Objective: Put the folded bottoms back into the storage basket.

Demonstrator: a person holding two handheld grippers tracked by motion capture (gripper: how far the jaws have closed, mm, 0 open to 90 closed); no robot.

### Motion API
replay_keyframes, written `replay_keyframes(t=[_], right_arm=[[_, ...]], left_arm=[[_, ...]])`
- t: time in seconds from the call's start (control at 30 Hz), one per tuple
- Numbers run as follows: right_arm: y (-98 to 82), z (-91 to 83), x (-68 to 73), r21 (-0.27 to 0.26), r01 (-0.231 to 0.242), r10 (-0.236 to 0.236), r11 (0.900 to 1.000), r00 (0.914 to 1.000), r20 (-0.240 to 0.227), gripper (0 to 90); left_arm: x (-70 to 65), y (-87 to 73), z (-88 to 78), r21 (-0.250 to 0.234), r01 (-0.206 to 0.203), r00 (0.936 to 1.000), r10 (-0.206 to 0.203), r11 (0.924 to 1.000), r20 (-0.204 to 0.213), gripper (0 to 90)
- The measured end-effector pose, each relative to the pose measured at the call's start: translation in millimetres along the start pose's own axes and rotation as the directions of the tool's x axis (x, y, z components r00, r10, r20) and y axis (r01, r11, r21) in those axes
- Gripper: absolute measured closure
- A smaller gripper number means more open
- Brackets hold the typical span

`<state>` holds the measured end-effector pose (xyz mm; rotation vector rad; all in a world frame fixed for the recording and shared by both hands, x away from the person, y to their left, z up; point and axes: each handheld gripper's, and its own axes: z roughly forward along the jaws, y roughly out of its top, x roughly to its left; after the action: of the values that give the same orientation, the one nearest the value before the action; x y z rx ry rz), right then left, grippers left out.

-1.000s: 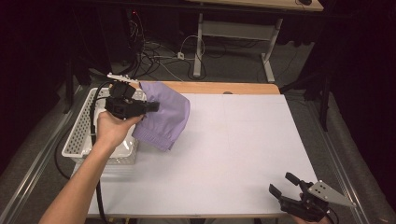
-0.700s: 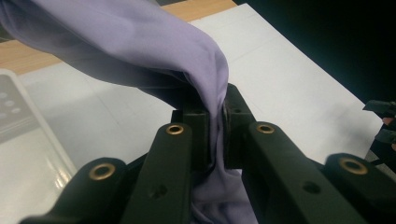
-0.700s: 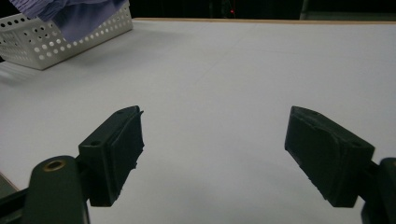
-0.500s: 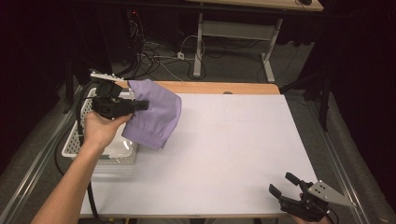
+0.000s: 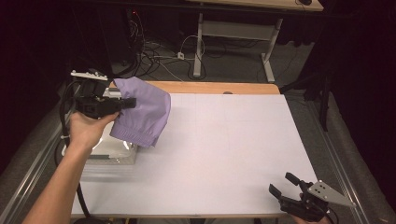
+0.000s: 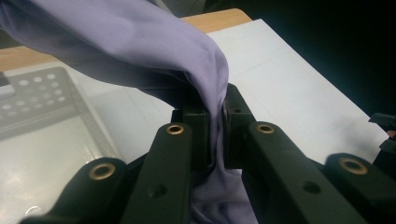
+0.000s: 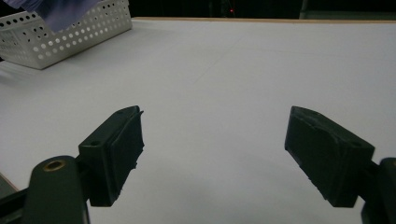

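Lilac cloth held aloft over basket at table's left edge

The left gripper (image 5: 125,103), jaws clamped on one lilac cloth (image 5: 142,112), holds it hanging rightward above the single white basket (image 7: 70,35) near the table's (image 5: 233,154) far-left corner. The right gripper (image 5: 286,185), jaws wide and empty, rests at the near-right corner, well apart; the left hand (image 5: 86,130) is nearer.
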<state>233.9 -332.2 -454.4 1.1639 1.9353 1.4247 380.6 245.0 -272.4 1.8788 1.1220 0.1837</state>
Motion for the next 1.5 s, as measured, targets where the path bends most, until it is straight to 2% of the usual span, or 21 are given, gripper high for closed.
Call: replay_keyframes(t=[0.5,1.07,1.27,1.5], right_arm=[[0.0,-0.1,0.0,0.0,-0.001,0.001,1.0,1.0,0.003,20.3],[0.0,0.0,0.3,0.0,0.0,0.0,1.0,1.0,0.004,20.2],[0.0,0.1,0.3,0.0,0.0,0.0,1.0,1.0,0.004,20.3],[0.0,0.0,0.3,0.0,0.0,0.0,1.0,1.0,0.004,20.3]], left_arm=[[17.0,-6.1,-23.3,-0.026,0.032,0.9974,-0.034,0.9992,-0.064,81.4],[37.2,-11.4,-52.4,-0.083,0.066,0.9891,-0.076,0.9944,-0.126,81.4],[43.8,-14.0,-52.3,-0.076,0.072,0.9851,-0.083,0.9945,-0.151,81.4],[53.0,-19.7,-40.8,-0.049,0.076,0.9809,-0.083,0.9959,-0.176,81.3]])
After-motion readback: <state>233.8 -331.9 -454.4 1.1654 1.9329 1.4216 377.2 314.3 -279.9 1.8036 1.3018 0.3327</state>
